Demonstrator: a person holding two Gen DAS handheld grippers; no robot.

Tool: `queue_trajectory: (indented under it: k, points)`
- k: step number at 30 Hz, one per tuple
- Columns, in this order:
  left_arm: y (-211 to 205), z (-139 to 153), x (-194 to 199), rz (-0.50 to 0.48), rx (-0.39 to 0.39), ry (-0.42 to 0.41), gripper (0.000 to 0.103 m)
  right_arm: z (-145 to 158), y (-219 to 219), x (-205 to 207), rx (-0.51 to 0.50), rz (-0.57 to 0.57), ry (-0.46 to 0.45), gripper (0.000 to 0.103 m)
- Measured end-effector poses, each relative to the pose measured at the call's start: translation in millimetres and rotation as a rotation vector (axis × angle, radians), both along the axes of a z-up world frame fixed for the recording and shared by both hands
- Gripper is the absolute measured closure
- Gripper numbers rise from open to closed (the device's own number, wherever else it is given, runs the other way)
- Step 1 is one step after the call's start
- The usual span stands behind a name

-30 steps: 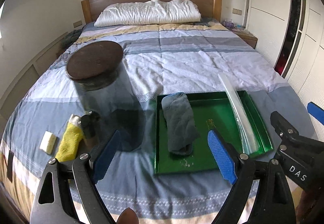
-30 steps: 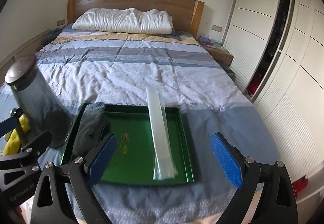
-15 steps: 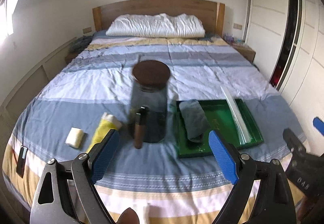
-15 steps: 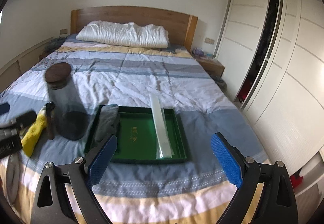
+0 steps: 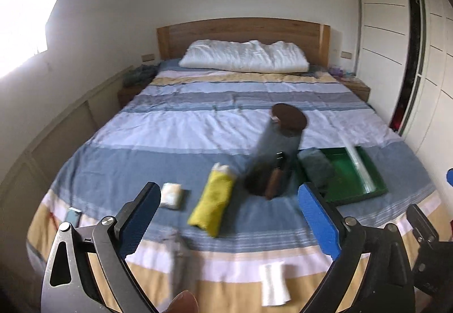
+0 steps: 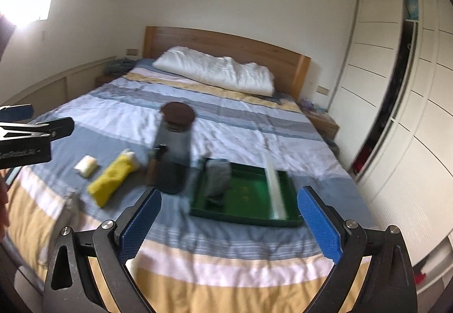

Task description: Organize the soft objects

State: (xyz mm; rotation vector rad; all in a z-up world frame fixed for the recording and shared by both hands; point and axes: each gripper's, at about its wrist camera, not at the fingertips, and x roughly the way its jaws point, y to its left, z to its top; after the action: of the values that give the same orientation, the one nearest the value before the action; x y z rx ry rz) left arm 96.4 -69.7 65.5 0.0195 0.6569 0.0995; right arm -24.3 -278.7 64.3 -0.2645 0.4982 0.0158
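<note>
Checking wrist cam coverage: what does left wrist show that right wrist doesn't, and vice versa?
Left only: white cloth and grey cloth on the bed's near edge, plus the open left gripper.
Right only: more of the wardrobe, plus the open right gripper.
Both: jar, yellow cloth, green tray, grey sock, pillow.

Blurred white lettering on the left tongs (image 6: 17, 126) and gold marks on the green tray (image 6: 254, 221) are unreadable.
</note>
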Motion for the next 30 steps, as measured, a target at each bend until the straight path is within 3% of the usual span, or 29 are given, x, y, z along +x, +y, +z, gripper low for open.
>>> queue_trajectory:
  k: [12, 25, 30]
  points:
    - [90, -16, -23, 0.081, 0.016, -0.006, 0.008, 0, 71, -33, 0.005, 0.114, -0.023, 0.004]
    - [160, -42, -18, 0.107, -0.027, 0.002, 0.008, -18, 130, -11, 0.013, 0.169, 0.015, 0.004]
    - [176, -50, -8, 0.089, -0.058, 0.006, 0.001, -25, 144, 8, 0.039, 0.168, 0.041, 0.004]
